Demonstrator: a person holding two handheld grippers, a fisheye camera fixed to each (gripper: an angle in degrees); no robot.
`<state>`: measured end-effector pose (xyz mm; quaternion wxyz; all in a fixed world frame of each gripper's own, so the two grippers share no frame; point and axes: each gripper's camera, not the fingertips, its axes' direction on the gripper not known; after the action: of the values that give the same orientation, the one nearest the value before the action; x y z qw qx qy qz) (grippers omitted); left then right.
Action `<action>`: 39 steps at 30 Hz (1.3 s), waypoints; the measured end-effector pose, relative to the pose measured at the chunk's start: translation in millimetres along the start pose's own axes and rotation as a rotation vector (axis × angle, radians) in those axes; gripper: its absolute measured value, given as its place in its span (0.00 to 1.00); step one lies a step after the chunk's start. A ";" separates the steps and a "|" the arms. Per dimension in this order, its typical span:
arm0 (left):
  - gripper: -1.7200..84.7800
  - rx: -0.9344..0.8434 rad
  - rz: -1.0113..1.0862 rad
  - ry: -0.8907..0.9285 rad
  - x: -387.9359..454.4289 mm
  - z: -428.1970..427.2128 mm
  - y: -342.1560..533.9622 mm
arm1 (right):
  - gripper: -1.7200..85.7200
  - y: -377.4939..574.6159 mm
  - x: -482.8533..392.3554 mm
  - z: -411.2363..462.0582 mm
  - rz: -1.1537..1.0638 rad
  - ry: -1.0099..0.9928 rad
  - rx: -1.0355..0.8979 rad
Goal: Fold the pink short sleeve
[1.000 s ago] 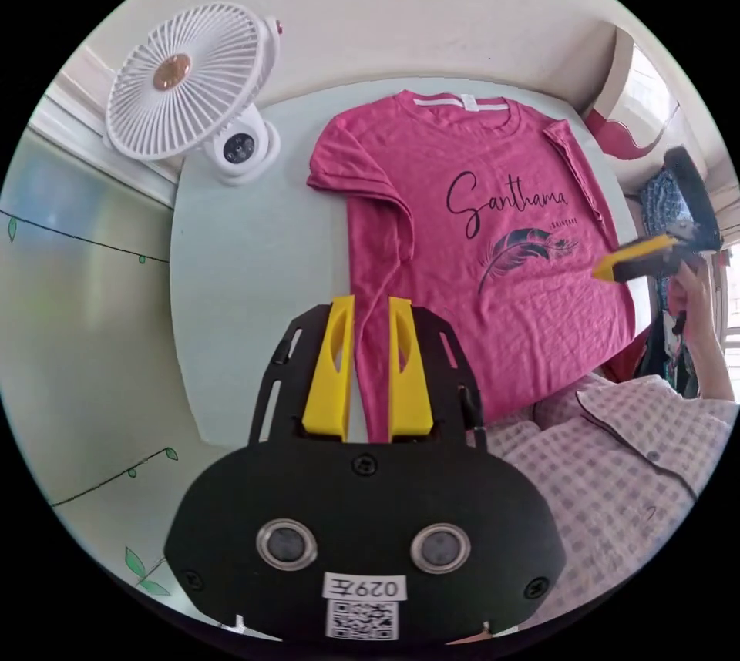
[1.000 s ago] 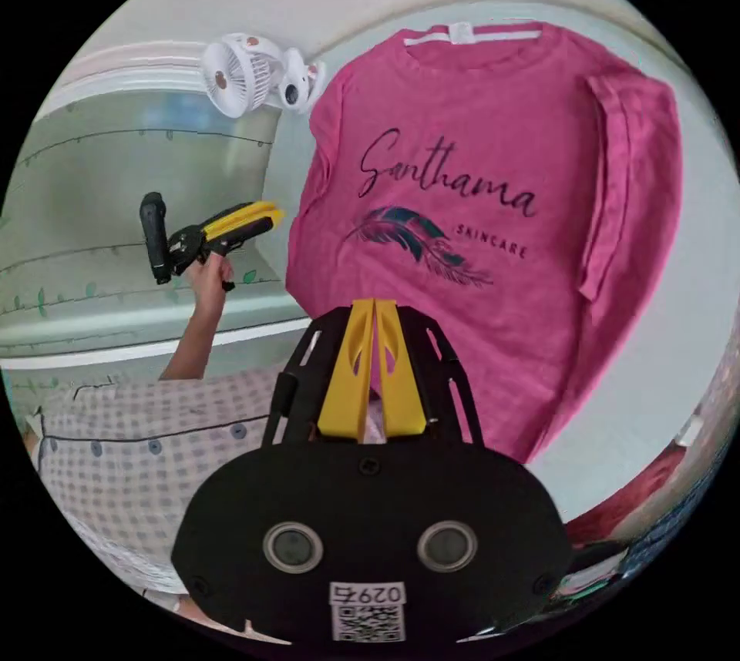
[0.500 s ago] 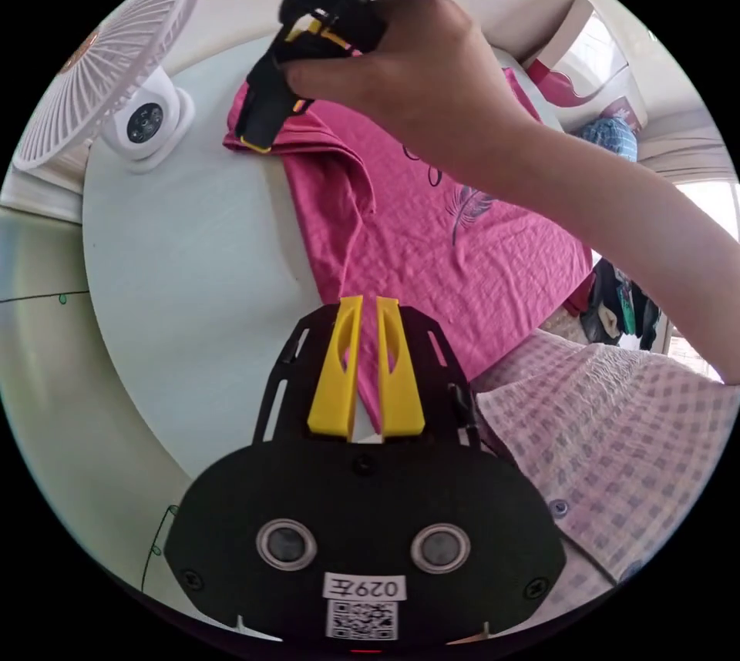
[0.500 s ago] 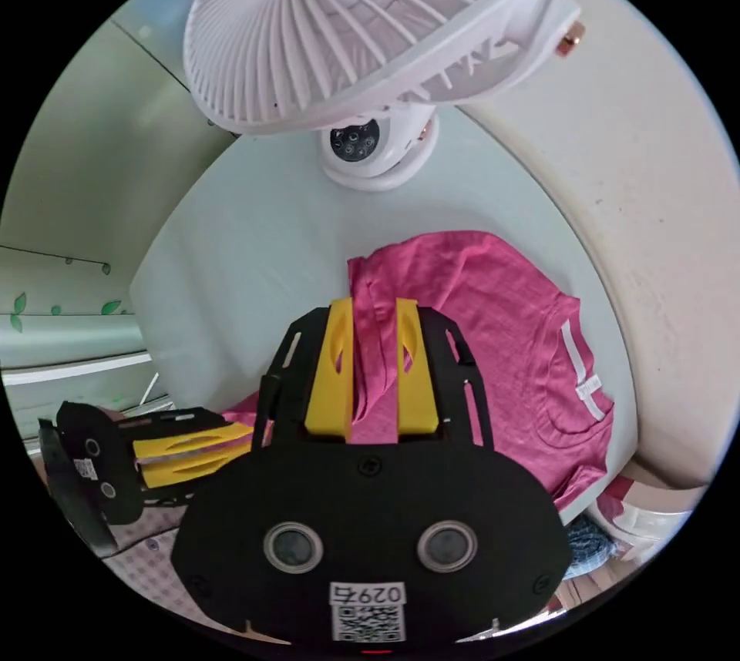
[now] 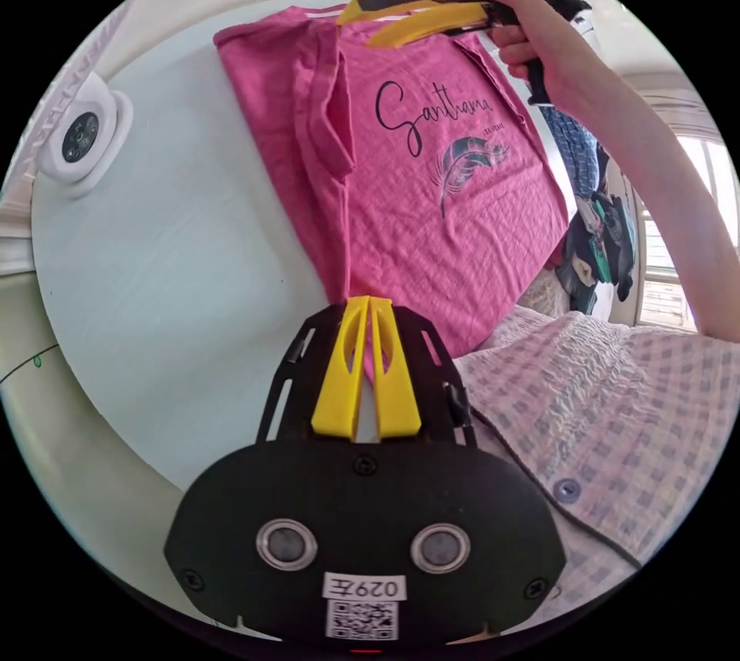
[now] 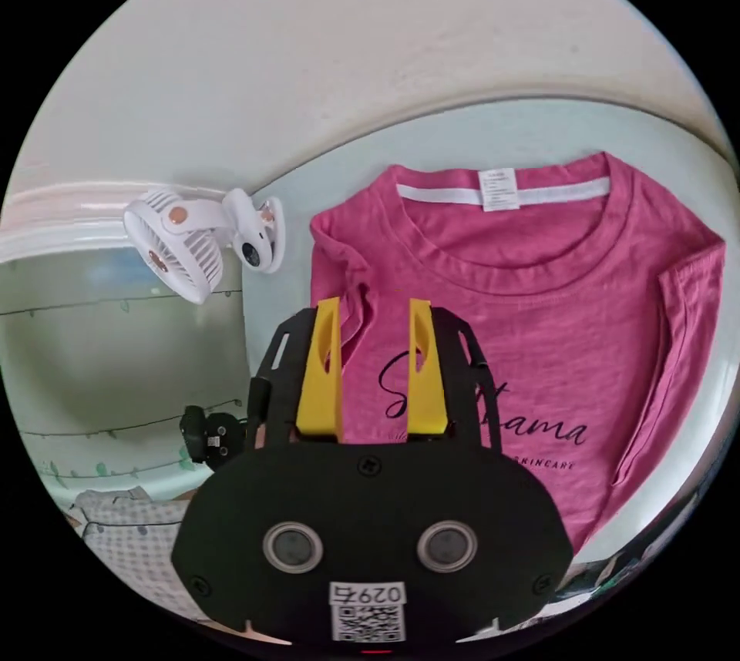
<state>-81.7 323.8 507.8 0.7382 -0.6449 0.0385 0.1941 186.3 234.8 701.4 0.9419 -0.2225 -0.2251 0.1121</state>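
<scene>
One pale round tabletop (image 5: 154, 245) bears the pink short-sleeved cotton T-shirt (image 5: 416, 183), print up, one side folded inward. Left gripper (image 5: 368, 307) pinches its hem; right gripper (image 6: 374, 310), jaws spread, hovers above. The right gripper view adds a white clip fan (image 6: 185, 249).

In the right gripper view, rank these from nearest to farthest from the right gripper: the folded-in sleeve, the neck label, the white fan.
1. Folded-in sleeve, just ahead of the right gripper, by its open jaws.
2. Neck label, beyond, at the collar of the pink shirt.
3. White fan, off to the side at the table's edge; close to the label's distance.
</scene>
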 end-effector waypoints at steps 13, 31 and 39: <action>0.01 0.161 0.016 -0.086 -11.7 -43.0 -28.0 | 0.05 -63.1 -58.8 34.5 -0.214 0.038 0.003; 0.01 0.094 -0.005 -0.002 -55.8 -19.4 -65.4 | 0.04 -71.2 -40.7 26.2 -0.127 -0.077 -0.119; 0.01 0.102 0.109 -0.111 -36.1 -24.3 -92.6 | 0.11 -40.6 -20.9 32.9 0.014 -0.118 -0.041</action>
<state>-79.2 283.1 601.6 0.7595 -0.5915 0.0424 0.2675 156.9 204.8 739.0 0.9215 -0.2364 -0.2808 0.1269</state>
